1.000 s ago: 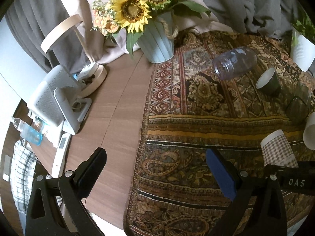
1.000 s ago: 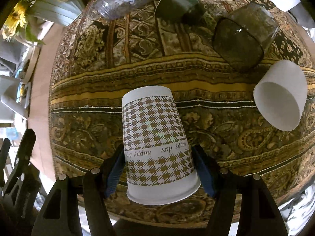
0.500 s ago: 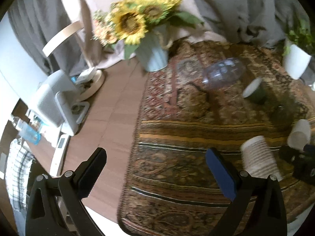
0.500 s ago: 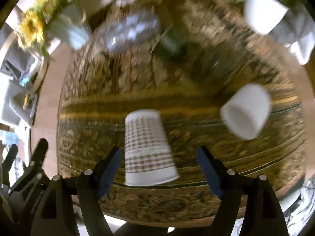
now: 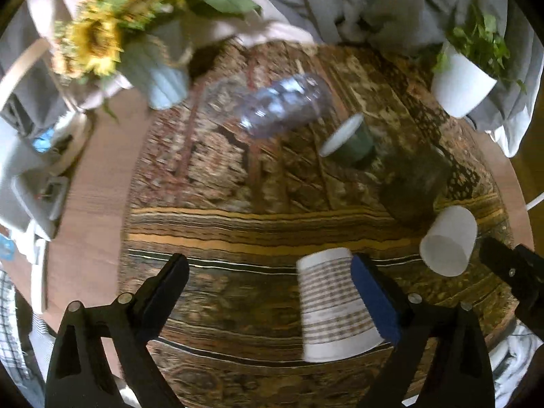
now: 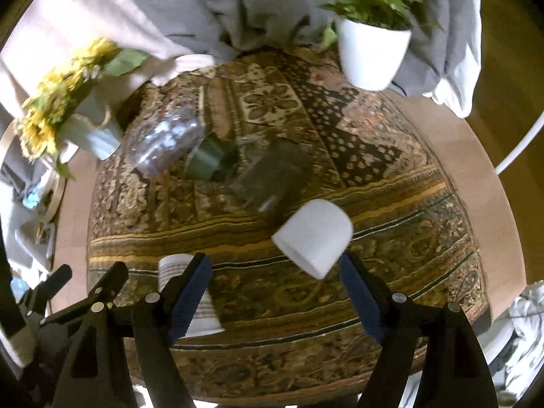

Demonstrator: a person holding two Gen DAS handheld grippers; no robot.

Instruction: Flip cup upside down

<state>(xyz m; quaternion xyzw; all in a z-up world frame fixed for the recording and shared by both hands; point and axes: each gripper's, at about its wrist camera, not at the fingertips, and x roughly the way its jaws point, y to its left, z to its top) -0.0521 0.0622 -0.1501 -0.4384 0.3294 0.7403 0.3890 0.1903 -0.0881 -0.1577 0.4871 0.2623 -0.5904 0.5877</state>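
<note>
A houndstooth paper cup [image 5: 331,306] stands upside down on the patterned rug [image 5: 238,231], rim down; it also shows in the right wrist view [image 6: 171,267], partly hidden behind my right gripper's left finger. My left gripper [image 5: 270,301] is open, and the cup sits just inside its right finger. My right gripper [image 6: 275,301] is open and empty, off to the right of that cup. A plain white paper cup [image 6: 314,238] lies on its side just beyond the right gripper; it also shows in the left wrist view [image 5: 448,244].
A clear plastic jar [image 5: 272,108], a dark green cup [image 5: 348,139] and a smoky glass [image 6: 275,176] lie on their sides further back. A sunflower vase [image 5: 156,71] stands back left, a white plant pot [image 6: 370,54] back right. Grey cloth hangs behind.
My right gripper opened, let go of the houndstooth cup and pulled back to the right. The cup stays upside down on the rug. My left gripper swung right toward it.
</note>
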